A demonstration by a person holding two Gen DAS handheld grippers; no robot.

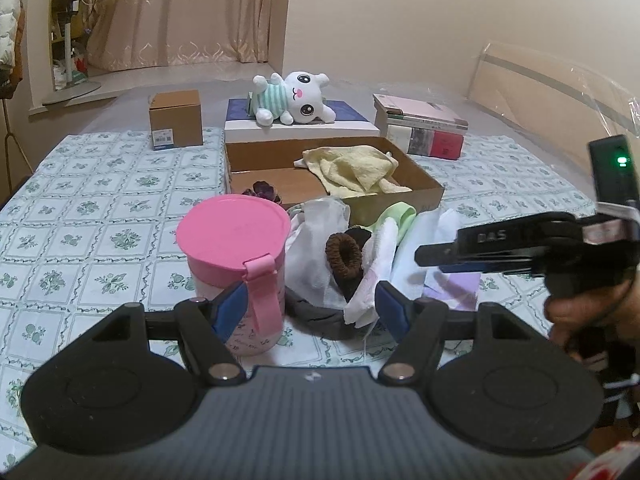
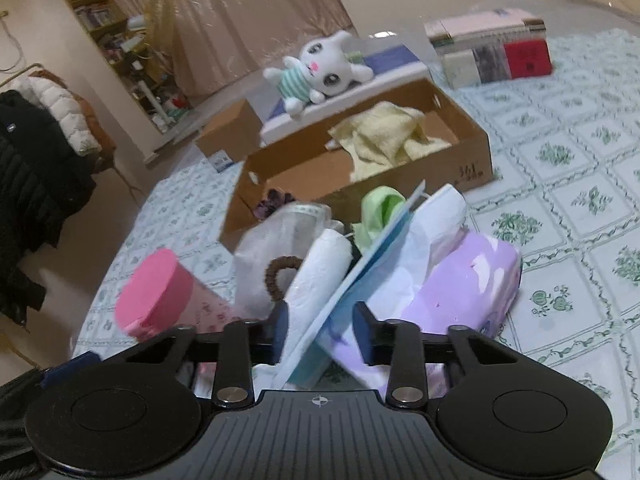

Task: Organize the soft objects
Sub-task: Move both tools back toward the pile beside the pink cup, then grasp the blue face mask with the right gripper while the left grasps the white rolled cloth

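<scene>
The left tool (image 1: 308, 306) is hovering low over the worktop (image 1: 100, 208) with its fingers spread wide apart and gripping nothing. Between and just beyond them, a heap of soft things is lying: white cloths (image 1: 316, 240), a brown hair tie (image 1: 344, 256) resting on top, a grey fabric piece (image 1: 320, 314) at the near edge, and a light green cloth (image 1: 396, 216) poking up at the back. A pink-lidded container (image 1: 234, 236) is standing upright just beside the heap, on its left.

The right tool (image 2: 320, 330) is reaching into the same heap from the other side. Its fingers are partly apart, and a light blue sheet (image 2: 360, 280) and white paper towel (image 2: 320, 268) are lying in the gap between them; whether the pads are pressing on either one cannot be told. A purple tissue pack (image 2: 472, 276) is sitting just to the right of that sheet.

Behind the heap, an open cardboard box (image 1: 424, 184) is holding a yellow towel (image 1: 352, 168) and a dark purple scrunchie (image 1: 262, 191). A plush toy (image 1: 298, 98) is lying on a flat white box (image 1: 296, 126) further back.
</scene>
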